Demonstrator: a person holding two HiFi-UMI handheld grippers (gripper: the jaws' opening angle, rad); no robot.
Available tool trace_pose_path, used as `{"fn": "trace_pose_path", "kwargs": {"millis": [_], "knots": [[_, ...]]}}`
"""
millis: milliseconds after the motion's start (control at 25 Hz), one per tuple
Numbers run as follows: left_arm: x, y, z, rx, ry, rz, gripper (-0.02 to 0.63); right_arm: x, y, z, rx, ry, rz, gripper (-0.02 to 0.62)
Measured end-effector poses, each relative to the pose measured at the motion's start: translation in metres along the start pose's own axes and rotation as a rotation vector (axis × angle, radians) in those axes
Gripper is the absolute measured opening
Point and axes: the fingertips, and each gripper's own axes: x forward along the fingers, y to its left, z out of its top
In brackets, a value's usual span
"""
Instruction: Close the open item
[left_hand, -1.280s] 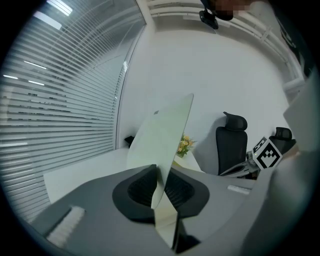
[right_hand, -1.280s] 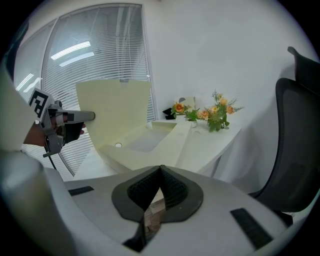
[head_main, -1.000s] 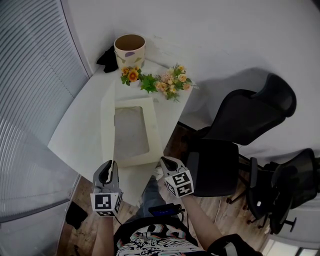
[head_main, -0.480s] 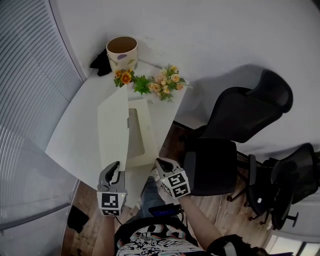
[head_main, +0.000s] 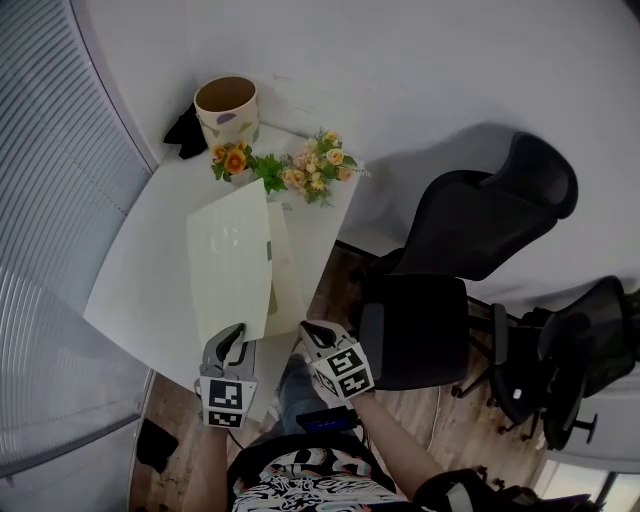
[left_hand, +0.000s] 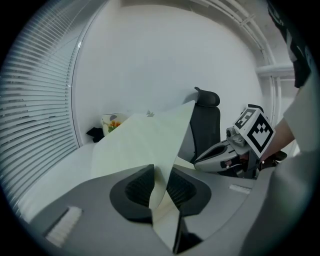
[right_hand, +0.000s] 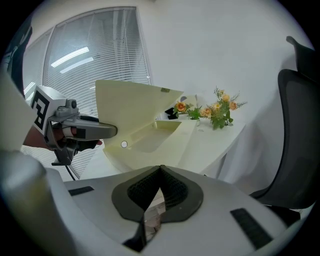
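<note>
A cream box with a hinged lid lies on the white table (head_main: 135, 280). Its lid (head_main: 228, 268) stands tilted up over the shallow base (head_main: 287, 270). My left gripper (head_main: 236, 338) is at the lid's near corner, at the table's front edge. In the left gripper view the lid (left_hand: 145, 145) runs between the pads of that gripper (left_hand: 161, 182), touching them while the jaws are opening. My right gripper (head_main: 312, 330) hovers just right of the box's near end, shut and empty. In the right gripper view, its pads (right_hand: 160, 172) meet, and the lid (right_hand: 132, 107) rises behind the base (right_hand: 150, 137).
A flowered pot (head_main: 226, 105), a black object (head_main: 185, 132) and a spray of artificial flowers (head_main: 290, 172) sit at the table's far end. Black office chairs (head_main: 480, 225) stand to the right, one seat (head_main: 415, 340) close to my right gripper. Window blinds (head_main: 50, 150) run along the left.
The lid has swung up from lying flat open on the left and now leans over the base. My left gripper moved right with it. The right gripper barely shifted.
</note>
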Motion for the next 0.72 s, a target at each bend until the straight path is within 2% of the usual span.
{"fn": "trace_pose_path", "kwargs": {"millis": [320, 720], "knots": [[0.019, -0.009, -0.005, 0.035, 0.072, -0.05, 0.067, 0.002, 0.004, 0.0, -0.003, 0.01, 0.01, 0.002], [0.028, -0.014, -0.014, 0.048, 0.123, -0.082, 0.074, 0.003, 0.005, 0.002, -0.006, 0.02, 0.012, 0.002]]}}
